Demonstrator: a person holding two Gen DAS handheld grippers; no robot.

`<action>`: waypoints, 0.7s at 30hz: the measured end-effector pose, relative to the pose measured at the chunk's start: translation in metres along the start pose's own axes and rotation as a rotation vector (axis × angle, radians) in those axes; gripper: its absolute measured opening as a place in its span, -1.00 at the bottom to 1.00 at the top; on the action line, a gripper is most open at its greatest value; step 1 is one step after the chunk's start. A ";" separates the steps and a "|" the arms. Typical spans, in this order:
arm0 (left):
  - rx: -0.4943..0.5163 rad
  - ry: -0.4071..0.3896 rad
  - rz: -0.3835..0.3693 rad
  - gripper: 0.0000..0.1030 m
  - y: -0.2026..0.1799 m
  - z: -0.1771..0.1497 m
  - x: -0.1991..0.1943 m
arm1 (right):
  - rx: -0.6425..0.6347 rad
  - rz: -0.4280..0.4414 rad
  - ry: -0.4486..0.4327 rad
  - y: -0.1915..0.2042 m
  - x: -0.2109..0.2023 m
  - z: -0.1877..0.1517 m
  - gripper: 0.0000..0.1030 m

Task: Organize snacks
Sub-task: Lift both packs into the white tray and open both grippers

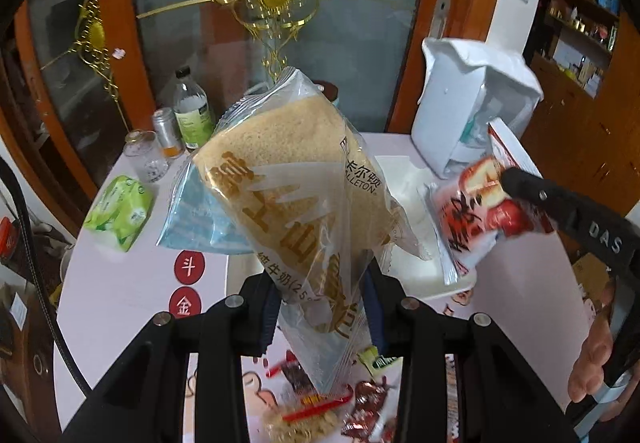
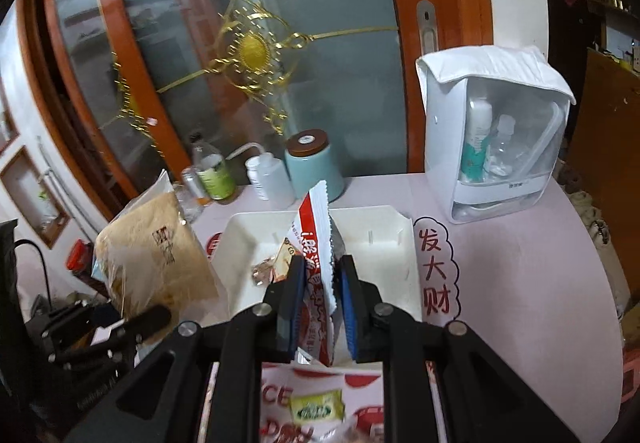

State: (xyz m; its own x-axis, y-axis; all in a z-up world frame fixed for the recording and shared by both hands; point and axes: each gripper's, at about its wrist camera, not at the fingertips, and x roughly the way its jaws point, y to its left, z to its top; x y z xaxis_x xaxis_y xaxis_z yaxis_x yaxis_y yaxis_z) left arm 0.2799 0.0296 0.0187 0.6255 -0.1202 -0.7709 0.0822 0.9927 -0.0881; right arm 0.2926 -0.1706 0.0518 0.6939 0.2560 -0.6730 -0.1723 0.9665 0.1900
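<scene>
**Both grippers loaded, tray still nearly bare**

Left wrist view: nearest my camera is the left gripper [image 1: 320, 307], clenched on the lower end of the bread bag [image 1: 296, 179], which stands up tilted between the jaws, clear of the table [image 1: 120, 295]. Below the fingers, loose sweets [image 1: 368, 411] and a nut bar [image 1: 296, 423] lie on the table, not yet sorted. To the right, the right gripper [image 1: 508, 179] pinches a red-and-white snack packet [image 1: 476, 219] above the white tray [image 1: 416, 275]. A green tissue pack [image 1: 120, 215] sits well apart at the left; I take it as no part of the job.

Right wrist view: closest here is the right gripper [image 2: 318, 283], its pads pressed on the snack packet [image 2: 316, 263], which stands upright between them over the tray [image 2: 392, 243]. I can see one small wrapped sweet [image 2: 264, 269] lying in the tray; the rest of it looks bare. A green candy [image 2: 316, 409] lies on the table just beneath the gripper, outside the tray. The bread bag [image 2: 156, 263] is held up to the left of the tray, by the left gripper [image 2: 132, 319].

My judgement: early to middle. Two items are in hand and not yet set down, one is in the tray, and several small snacks remain on the table to be gathered.
</scene>
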 end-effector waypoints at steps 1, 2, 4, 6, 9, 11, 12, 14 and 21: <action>0.005 0.010 -0.002 -0.33 0.002 0.003 0.011 | -0.001 -0.018 0.007 0.001 0.011 0.002 -0.67; 0.012 0.016 0.000 -0.33 0.003 0.004 0.020 | -0.001 -0.025 0.014 0.002 0.019 0.002 -0.67; 0.027 0.034 0.002 -0.32 0.004 0.005 0.038 | 0.001 -0.035 0.037 0.001 0.037 0.003 -0.67; 0.035 0.051 -0.001 -0.32 0.005 0.005 0.051 | 0.006 -0.046 0.058 0.002 0.049 0.002 -0.67; 0.048 0.081 -0.001 -0.32 0.007 0.008 0.074 | 0.007 -0.066 0.096 0.002 0.070 -0.003 -0.65; 0.056 0.095 0.006 -0.32 0.005 0.007 0.087 | 0.008 -0.077 0.119 0.002 0.079 -0.005 -0.55; 0.063 0.102 0.012 -0.31 0.005 0.006 0.093 | 0.010 -0.082 0.131 0.002 0.082 -0.006 -0.55; 0.072 0.120 0.029 -0.24 0.006 0.006 0.101 | 0.035 -0.080 0.155 -0.002 0.090 -0.008 -0.44; 0.100 0.104 0.039 0.77 0.004 0.003 0.100 | 0.072 -0.064 0.150 -0.010 0.089 -0.013 -0.04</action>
State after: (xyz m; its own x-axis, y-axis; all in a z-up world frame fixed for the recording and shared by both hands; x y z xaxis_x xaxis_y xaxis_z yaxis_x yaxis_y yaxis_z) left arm 0.3448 0.0212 -0.0571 0.5463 -0.0745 -0.8343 0.1391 0.9903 0.0027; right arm 0.3467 -0.1572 -0.0192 0.5890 0.1989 -0.7833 -0.0773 0.9787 0.1904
